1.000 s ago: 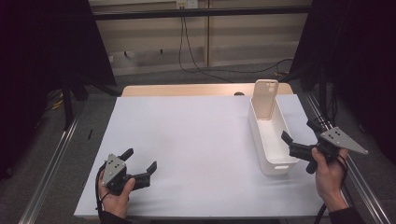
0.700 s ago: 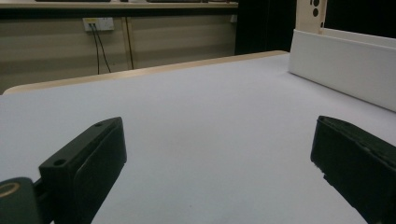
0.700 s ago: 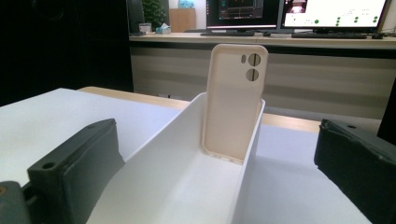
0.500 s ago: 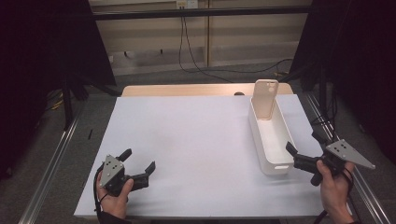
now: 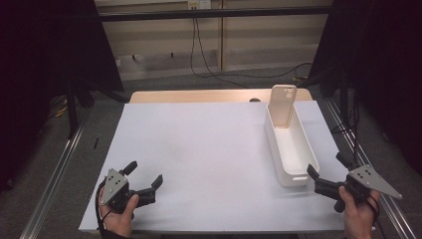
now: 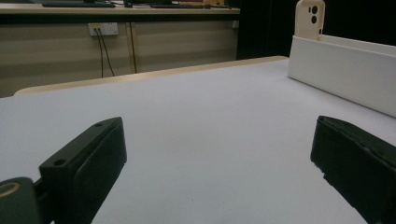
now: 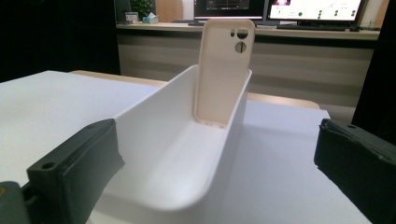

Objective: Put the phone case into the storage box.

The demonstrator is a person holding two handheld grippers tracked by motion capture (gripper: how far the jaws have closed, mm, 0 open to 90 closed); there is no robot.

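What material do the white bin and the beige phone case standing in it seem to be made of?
The white bin looks like moulded plastic: smooth walls, rounded corners, a soft sheen. The phone case looks like matte plastic or silicone, thin, with cut camera holes; which one is unclear.

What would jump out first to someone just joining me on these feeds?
Most striking is the beige phone case standing upright against the far end wall of the long white bin, on the table's right side. Next, the right claw, open, sits just off the bin's near end and faces it. The left claw rests open at the near left of the white table, holding nothing.
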